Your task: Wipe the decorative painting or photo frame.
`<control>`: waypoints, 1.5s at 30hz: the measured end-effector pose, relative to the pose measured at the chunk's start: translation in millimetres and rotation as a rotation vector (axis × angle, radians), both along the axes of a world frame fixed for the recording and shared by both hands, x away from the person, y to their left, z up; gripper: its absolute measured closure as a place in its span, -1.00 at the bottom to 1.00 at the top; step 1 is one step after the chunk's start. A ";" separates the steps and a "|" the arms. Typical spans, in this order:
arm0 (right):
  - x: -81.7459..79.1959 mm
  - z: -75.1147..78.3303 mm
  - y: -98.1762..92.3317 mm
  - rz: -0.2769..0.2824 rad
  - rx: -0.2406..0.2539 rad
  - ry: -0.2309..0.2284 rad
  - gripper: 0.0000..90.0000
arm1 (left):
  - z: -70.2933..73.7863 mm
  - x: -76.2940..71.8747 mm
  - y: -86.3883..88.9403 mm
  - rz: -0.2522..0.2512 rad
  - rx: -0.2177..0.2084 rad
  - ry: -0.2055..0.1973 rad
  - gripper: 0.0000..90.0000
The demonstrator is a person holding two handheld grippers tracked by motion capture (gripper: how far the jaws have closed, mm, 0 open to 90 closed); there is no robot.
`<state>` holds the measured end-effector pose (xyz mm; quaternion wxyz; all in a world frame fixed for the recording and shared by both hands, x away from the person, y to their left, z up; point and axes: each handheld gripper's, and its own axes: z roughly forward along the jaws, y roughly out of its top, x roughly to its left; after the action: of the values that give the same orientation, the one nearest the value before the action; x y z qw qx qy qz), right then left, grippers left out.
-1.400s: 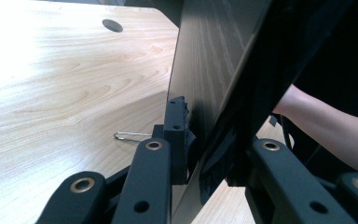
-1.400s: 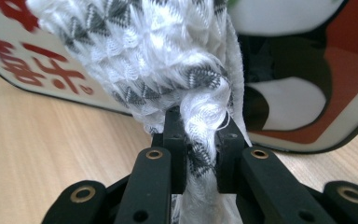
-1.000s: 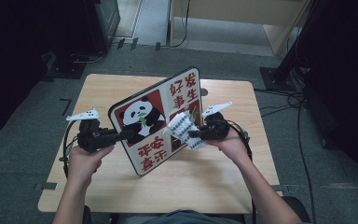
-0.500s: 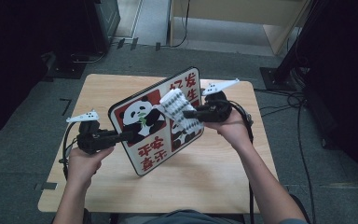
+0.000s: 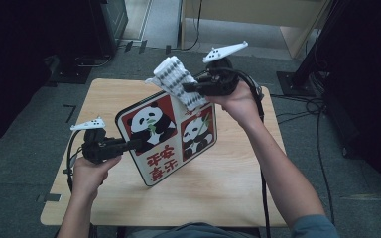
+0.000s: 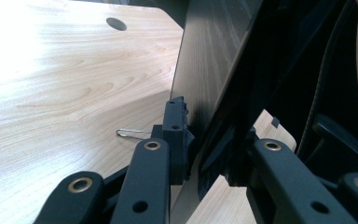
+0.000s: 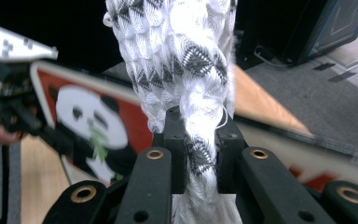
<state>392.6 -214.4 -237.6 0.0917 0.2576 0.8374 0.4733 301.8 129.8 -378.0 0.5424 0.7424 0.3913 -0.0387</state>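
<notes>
The left tongs (image 5: 129, 145) are clamped on the left edge of a rectangular board with a red and white front printed with 2 pandas and red characters (image 5: 171, 134). The left gripper view shows that edge (image 6: 205, 93) squeezed between the 2 black pads, the board's dark wood-grain back rising away from them. The board stands tilted on its lower edge on the desk, its printed face turned toward the person, its top edge leaning away.

The right tongs (image 5: 186, 88) are closed on a white cloth with a grey zigzag weave (image 5: 177, 79), held in the air above the board's upper right corner and apart from it. In the right gripper view the bunched cloth (image 7: 191, 84) passes between the 2 pads and fans out above them, with the board's panda face low and to the left behind it.

To the left of the left tongs lies a small bent wire clip (image 6: 133, 133) on the wood, close to the pad. Open bare wood stretches left of the left tongs and below them toward the person, and also right of the board under the right forearm.

The light wooden desk (image 5: 228, 173) has rounded corners and a round hole (image 6: 116, 23) near its far edge. Around it lies grey carpet with black cables, dark equipment at both sides, and a pale wooden cabinet beyond.
</notes>
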 end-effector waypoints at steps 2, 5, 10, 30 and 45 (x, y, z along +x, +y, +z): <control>4.1 7.5 5.8 -0.007 0.006 -0.003 0.79 | 0.0 -0.2 0.1 -0.001 0.001 0.001 0.68; 9.2 12.6 16.8 -0.010 -0.007 -0.007 0.78 | -0.1 -0.3 0.3 -0.003 0.001 0.001 0.68; 13.5 5.3 30.3 -0.020 -0.054 -0.007 0.77 | -1.1 0.0 0.9 -0.007 -0.013 0.011 0.68; 7.1 -11.6 20.1 -0.010 -0.078 0.007 0.77 | -0.4 -0.4 -0.5 -0.014 0.001 0.003 0.70; 1.1 -27.8 15.4 -0.001 -0.074 0.041 0.78 | -0.2 -0.2 -0.1 -0.015 0.002 0.004 0.70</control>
<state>393.6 -199.0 -265.4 0.0840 0.2642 0.8558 0.4367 301.7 129.8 -378.2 0.5405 0.7459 0.3867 -0.0438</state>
